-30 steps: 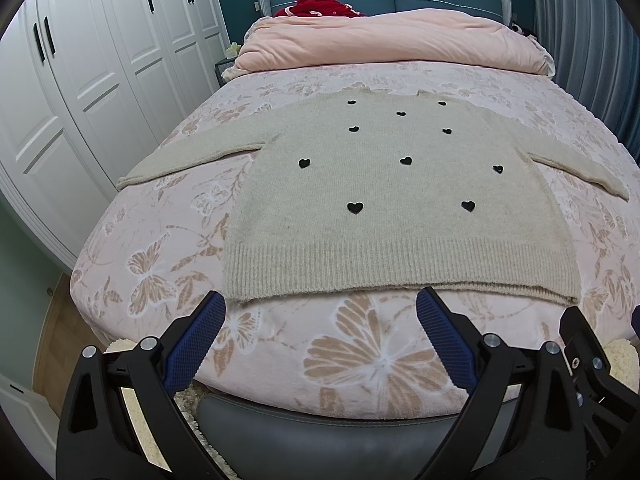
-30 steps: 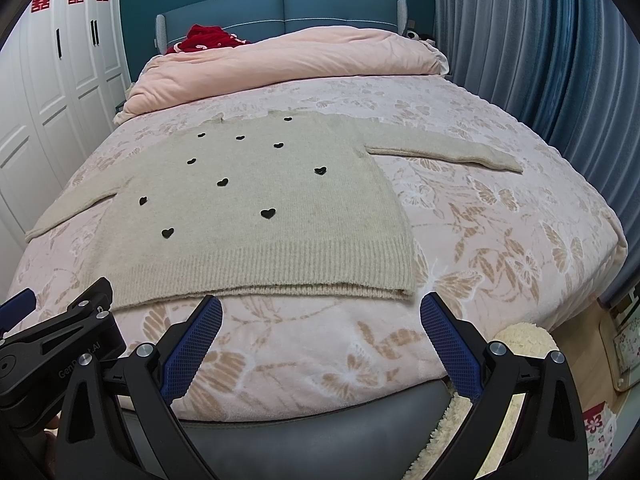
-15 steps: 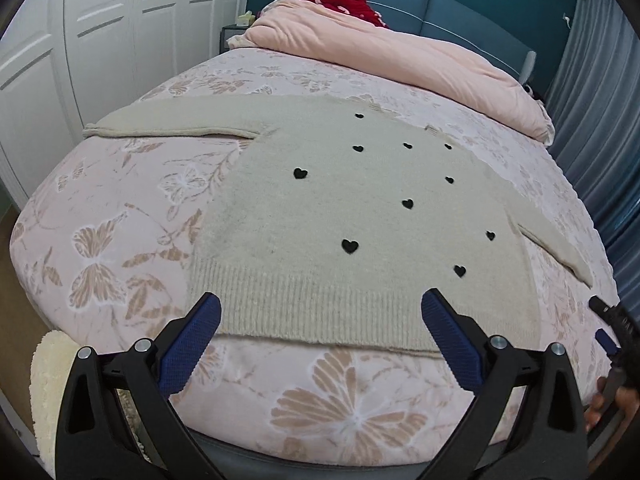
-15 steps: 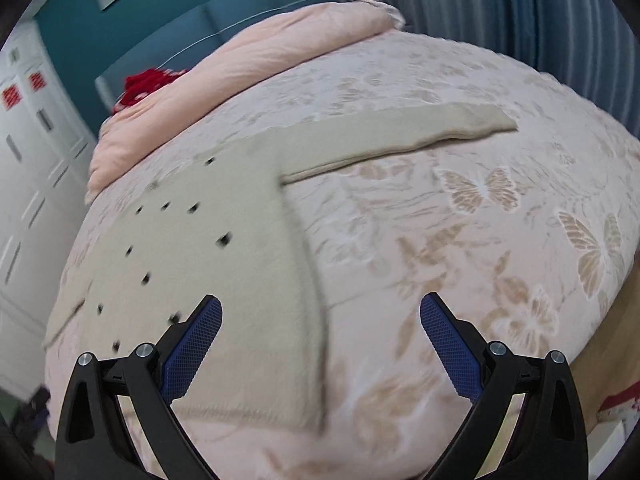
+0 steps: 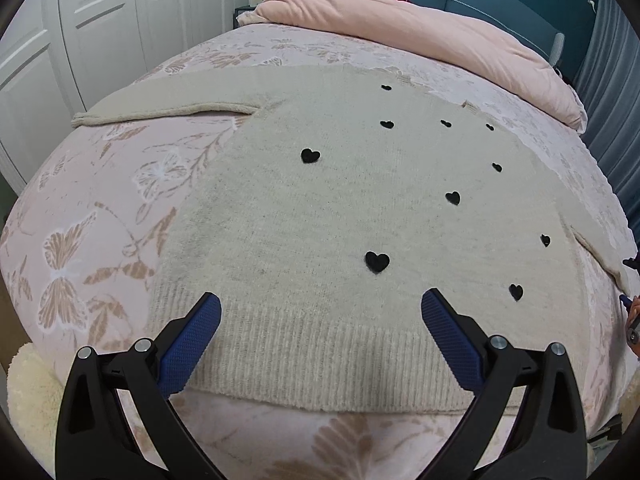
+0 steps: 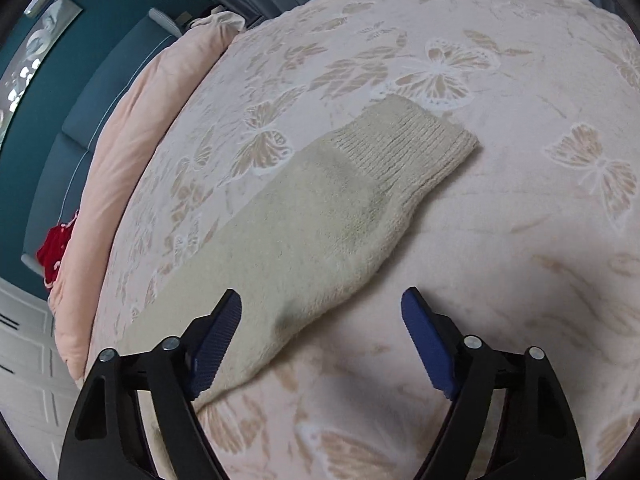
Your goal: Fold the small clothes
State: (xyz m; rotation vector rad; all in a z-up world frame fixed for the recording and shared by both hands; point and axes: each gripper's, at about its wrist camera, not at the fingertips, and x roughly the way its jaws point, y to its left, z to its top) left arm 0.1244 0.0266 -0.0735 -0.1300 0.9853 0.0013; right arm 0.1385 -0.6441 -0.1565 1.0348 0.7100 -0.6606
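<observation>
Sweater (image 5: 340,216), beige knit with black hearts, spread flat on the floral bedspread (image 5: 100,208) for folding; left gripper (image 5: 320,340) gapes empty above the hem, right gripper (image 6: 322,330), jaws just narrowing but gripping nothing, straddles the outstretched sleeve (image 6: 340,200), presumably to lift it inward.

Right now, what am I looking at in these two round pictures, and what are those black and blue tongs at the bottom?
No robot here: a person holds a hand tool in each hand, each with a claw and a wide-angle camera looking along its fingers. The left camera's picture shows the left claw open above the ribbed hem of a beige sweater with black hearts, spread flat on a floral bedspread. The right camera's picture shows the right claw over that sweater's sleeve; its jaws have just been closing, but nothing is gripped. Neither claw holds anything.
</observation>
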